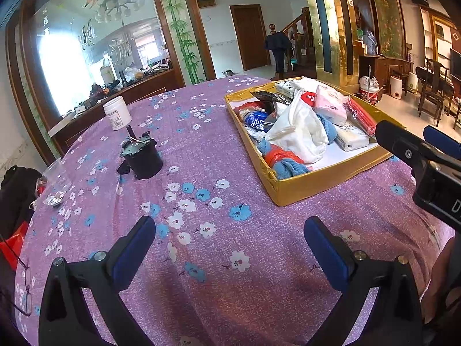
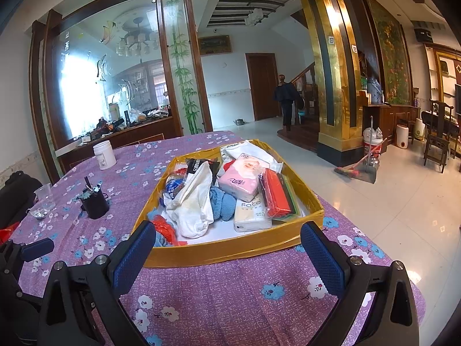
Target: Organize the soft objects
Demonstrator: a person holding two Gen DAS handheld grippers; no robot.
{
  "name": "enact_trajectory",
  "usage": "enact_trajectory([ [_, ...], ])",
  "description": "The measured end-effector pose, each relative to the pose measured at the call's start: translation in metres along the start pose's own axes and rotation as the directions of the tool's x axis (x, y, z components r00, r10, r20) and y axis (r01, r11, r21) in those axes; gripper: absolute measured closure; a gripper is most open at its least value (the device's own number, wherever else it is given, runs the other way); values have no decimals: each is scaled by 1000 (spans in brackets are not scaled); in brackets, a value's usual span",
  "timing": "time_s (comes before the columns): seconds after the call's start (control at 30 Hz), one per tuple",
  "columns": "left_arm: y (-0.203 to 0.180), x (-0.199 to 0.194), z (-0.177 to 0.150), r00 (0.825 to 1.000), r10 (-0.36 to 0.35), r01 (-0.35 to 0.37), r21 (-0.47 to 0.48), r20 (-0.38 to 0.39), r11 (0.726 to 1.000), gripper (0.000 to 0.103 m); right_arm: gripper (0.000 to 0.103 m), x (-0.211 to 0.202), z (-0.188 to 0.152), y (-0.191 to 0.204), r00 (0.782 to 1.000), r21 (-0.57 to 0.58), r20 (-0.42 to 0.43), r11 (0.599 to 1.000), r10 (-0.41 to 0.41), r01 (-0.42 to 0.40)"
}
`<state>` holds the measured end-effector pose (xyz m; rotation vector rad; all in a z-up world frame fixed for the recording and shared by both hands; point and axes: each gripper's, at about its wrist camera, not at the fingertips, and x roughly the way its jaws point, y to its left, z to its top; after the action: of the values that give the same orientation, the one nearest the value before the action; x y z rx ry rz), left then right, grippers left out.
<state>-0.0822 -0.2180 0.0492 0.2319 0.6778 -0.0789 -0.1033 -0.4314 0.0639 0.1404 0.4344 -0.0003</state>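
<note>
A gold cardboard tray [image 2: 224,255] [image 1: 317,183] sits on the purple flowered tablecloth. It holds soft things: a white plastic bag [image 2: 193,201] [image 1: 299,129], a pink tissue pack [image 2: 240,183] [image 1: 330,106], a white tissue pack [image 2: 250,216], blue cloth [image 2: 222,201] [image 1: 288,167], a red packet [image 2: 276,191]. My left gripper [image 1: 229,238] is open and empty over bare cloth, left of the tray. My right gripper [image 2: 227,246] is open and empty just before the tray's near wall; it also shows in the left wrist view [image 1: 415,139].
A black motor-like cup [image 1: 142,157] [image 2: 95,200], a white jar [image 1: 116,112] [image 2: 104,150] and a clear plastic cup [image 1: 56,183] [image 2: 44,196] stand on the table's left side. Glasses [image 1: 24,291] lie at the left edge. The floor drops away to the right.
</note>
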Motion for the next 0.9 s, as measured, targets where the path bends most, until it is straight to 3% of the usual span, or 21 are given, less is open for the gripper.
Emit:
enact_trajectory([
  [0.9,-3,-14,4,1000,-5,5,13,26,1000,0,1,-1,2,-2,1000,27,3,1000,4,-4],
])
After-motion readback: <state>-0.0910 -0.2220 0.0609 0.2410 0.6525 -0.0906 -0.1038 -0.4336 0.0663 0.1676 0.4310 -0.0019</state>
